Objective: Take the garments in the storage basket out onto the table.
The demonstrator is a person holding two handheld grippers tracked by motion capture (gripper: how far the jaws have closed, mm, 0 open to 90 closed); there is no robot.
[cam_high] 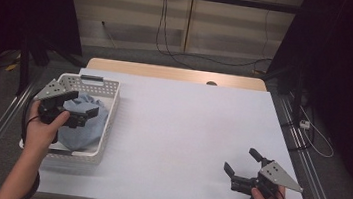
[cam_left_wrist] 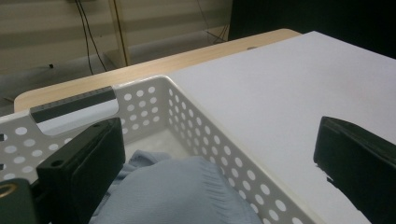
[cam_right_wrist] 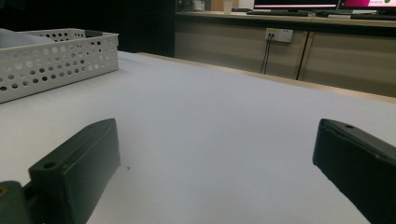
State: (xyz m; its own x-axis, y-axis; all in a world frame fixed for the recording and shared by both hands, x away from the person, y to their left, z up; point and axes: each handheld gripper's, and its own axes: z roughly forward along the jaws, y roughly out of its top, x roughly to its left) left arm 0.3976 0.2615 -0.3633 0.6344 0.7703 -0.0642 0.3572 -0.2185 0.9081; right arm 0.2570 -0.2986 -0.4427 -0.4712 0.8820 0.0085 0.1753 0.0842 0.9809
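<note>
Where the white perforated basket (cam_high: 108,103) sits at the surface's (cam_high: 181,130) left edge, a light blue cloth (cam_high: 84,121) lies bunched inside. Left tongs (cam_high: 79,108): jaws apart, hovering over the cloth. Right tongs (cam_high: 242,162): jaws apart, empty, near the front right corner.

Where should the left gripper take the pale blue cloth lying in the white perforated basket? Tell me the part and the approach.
Grip the raised, bunched fold at the top of the pale blue cloth, coming straight down from above. The white perforated basket walls block a sideways approach, and the crumpled hump probably gives the open left gripper something to pinch.
</note>
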